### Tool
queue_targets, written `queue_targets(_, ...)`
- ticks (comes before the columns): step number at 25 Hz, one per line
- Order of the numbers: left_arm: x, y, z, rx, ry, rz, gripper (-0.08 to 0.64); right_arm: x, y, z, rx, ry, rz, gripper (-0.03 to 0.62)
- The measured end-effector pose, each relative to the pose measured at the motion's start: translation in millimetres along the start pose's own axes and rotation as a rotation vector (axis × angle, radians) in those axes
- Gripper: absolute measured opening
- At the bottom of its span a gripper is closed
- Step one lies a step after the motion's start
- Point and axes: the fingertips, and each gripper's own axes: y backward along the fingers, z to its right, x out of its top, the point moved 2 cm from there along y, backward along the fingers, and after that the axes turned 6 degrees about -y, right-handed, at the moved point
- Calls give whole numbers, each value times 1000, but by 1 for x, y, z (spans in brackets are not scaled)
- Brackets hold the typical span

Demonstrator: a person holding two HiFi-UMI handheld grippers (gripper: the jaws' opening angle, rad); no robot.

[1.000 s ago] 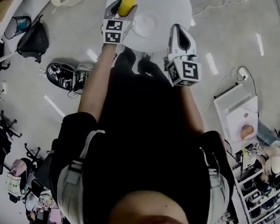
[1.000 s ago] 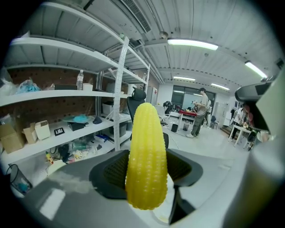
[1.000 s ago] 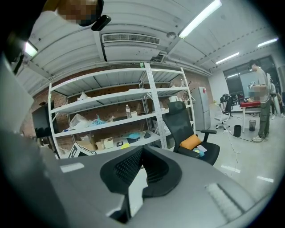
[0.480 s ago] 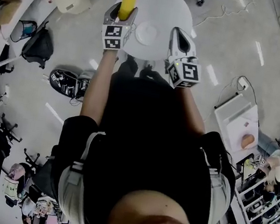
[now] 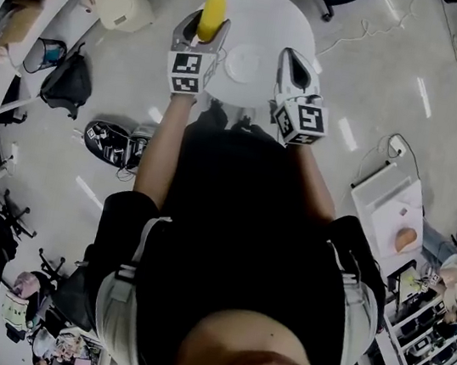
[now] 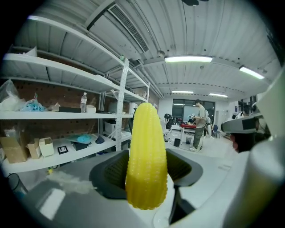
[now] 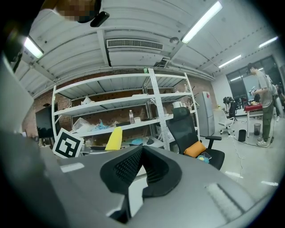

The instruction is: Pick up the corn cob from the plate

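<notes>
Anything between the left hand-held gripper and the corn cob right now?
Nothing visible: the corn cob sits clamped between the jaws of the left hand-held gripper, off the plate.

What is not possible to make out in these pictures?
- Head view: lower end of the corn cob, hidden inside the left gripper.
- Head view: marks on the plate, too small.
- Right gripper view: the table, hidden behind the right gripper own body.
</notes>
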Motion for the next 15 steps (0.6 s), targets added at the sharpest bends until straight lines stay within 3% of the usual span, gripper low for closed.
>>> queue_targets(15,36,39,29,-75,-23,105,267,7,6,0,-28,5,26,8)
